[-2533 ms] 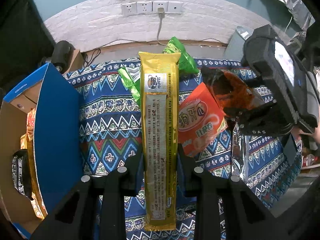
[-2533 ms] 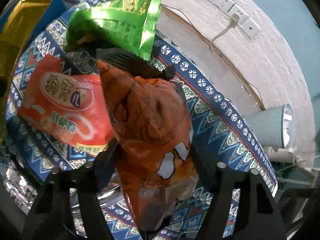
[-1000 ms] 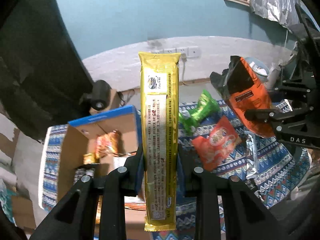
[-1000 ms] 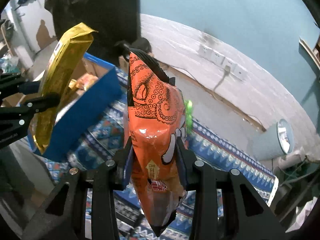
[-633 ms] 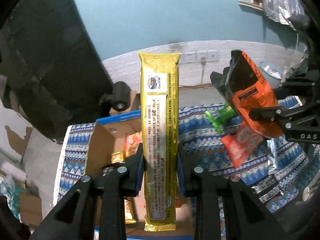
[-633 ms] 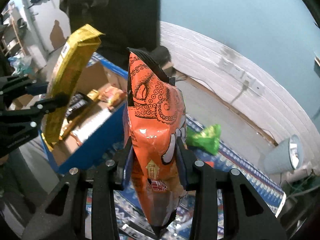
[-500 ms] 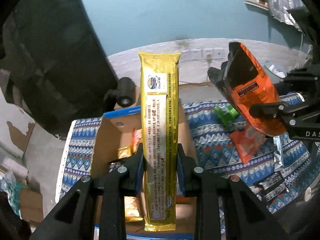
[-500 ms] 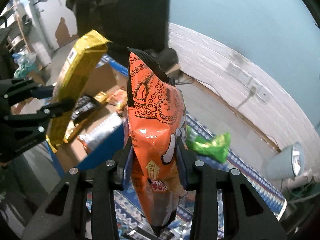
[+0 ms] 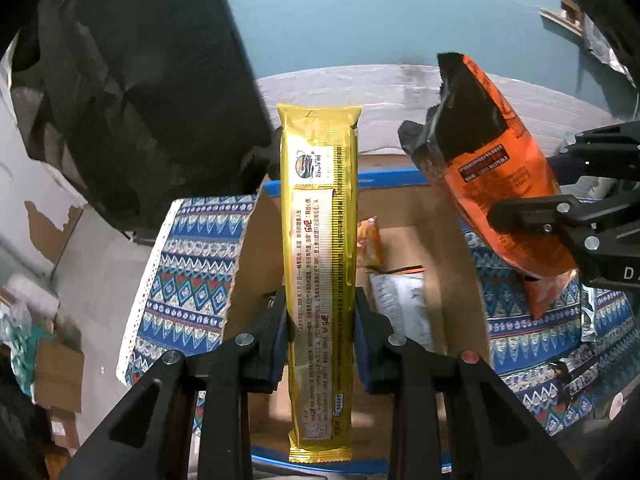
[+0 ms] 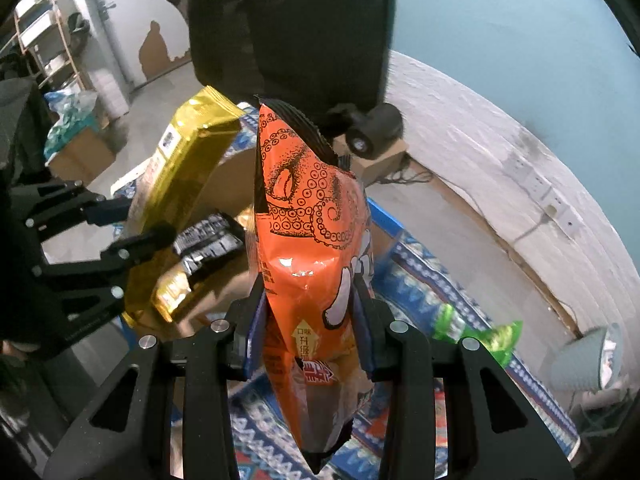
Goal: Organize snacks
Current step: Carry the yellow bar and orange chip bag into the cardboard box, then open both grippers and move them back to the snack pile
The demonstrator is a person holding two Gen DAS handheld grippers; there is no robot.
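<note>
Carrying two packets toward the cardboard box (image 9: 432, 216) looks like the step in hand; its blue-edged walls stand on the patterned cloth (image 9: 192, 276), with a few packets already inside. The orange octopus-print bag (image 10: 312, 248) hangs upright over the box's right wall, clenched near its lower end by the right gripper (image 10: 308, 340). The gold biscuit pack (image 9: 320, 280) stands lengthwise above the box's open middle, pinched low down by the left gripper (image 9: 320, 336), which points forward and down. Next, I judge, each needs lowering into the box before the jaws part. A green packet (image 10: 480, 332) lies well beyond the box.
</note>
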